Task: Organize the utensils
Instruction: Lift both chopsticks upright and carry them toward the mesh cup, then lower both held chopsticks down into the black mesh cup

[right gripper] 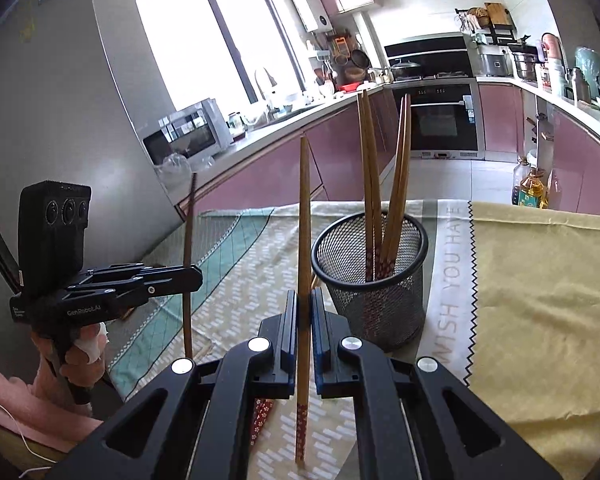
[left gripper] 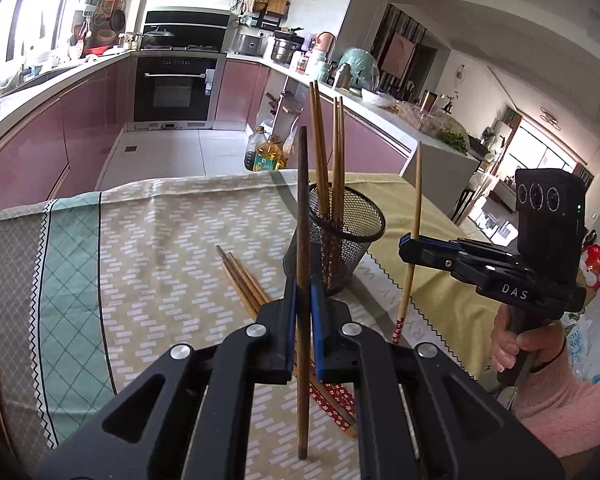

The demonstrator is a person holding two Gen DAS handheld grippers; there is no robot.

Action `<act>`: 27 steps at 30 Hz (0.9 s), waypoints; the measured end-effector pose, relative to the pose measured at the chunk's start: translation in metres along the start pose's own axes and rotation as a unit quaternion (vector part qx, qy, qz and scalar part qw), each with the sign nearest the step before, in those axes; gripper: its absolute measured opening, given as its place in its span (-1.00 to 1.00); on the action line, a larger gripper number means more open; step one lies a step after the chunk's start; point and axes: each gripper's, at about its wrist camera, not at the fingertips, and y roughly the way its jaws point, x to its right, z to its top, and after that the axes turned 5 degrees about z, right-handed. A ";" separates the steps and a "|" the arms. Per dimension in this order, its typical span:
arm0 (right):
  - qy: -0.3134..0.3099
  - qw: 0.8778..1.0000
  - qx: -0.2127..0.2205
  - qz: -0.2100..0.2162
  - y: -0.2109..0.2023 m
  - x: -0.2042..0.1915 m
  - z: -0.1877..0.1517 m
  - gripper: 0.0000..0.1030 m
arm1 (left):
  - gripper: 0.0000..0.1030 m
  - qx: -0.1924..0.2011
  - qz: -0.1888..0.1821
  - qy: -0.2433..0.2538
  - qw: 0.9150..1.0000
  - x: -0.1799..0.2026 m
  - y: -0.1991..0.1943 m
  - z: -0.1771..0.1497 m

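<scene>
Left wrist view: the left tongs (left gripper: 303,300) are clenched on a dark brown chopstick (left gripper: 302,216), which stands nearly upright between the blue-lined jaws, its tip well above them and its lower end hanging below. Just beyond stands a black mesh cup (left gripper: 342,240) on the table's patterned cloth (left gripper: 148,248), with four light wooden chopsticks (left gripper: 328,148) leaning inside it, their tips splayed above the rim. More chopsticks (left gripper: 242,280) lie flat on the cloth to the left of the cup, partly hidden under the tongs. To the right, the right tongs (left gripper: 410,246) are held sideways by a hand (left gripper: 508,348) in a pink sleeve and grip a pale chopstick (left gripper: 416,196) upright, its red-patterned lower end hanging below the jaws.

In the right wrist view the right tongs (right gripper: 305,308) clamp that same pale chopstick (right gripper: 305,216), with the mesh cup (right gripper: 374,280) just beyond and to the right, on the cloth (right gripper: 540,280) near the yellow panel. The left tongs (right gripper: 192,276) at the left hold the dark chopstick (right gripper: 188,240) upright above the table.
</scene>
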 end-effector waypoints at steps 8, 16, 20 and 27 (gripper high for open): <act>-0.006 1.000 0.018 -0.005 -0.009 0.000 0.010 -0.89 | -0.86 0.020 -0.002 0.004 1.000 0.001 -0.012 0.006; -0.020 0.999 0.034 -0.012 -0.017 -0.003 0.022 -0.89 | -0.86 0.039 -0.008 0.001 0.999 0.000 -0.025 0.014; -0.029 0.998 0.044 -0.016 -0.022 -0.005 0.029 -0.89 | -0.86 0.051 -0.012 -0.002 0.999 -0.001 -0.029 0.022; -0.040 0.997 0.059 -0.021 -0.030 -0.007 0.043 -0.89 | -0.86 0.070 -0.016 0.001 0.997 0.004 -0.035 0.038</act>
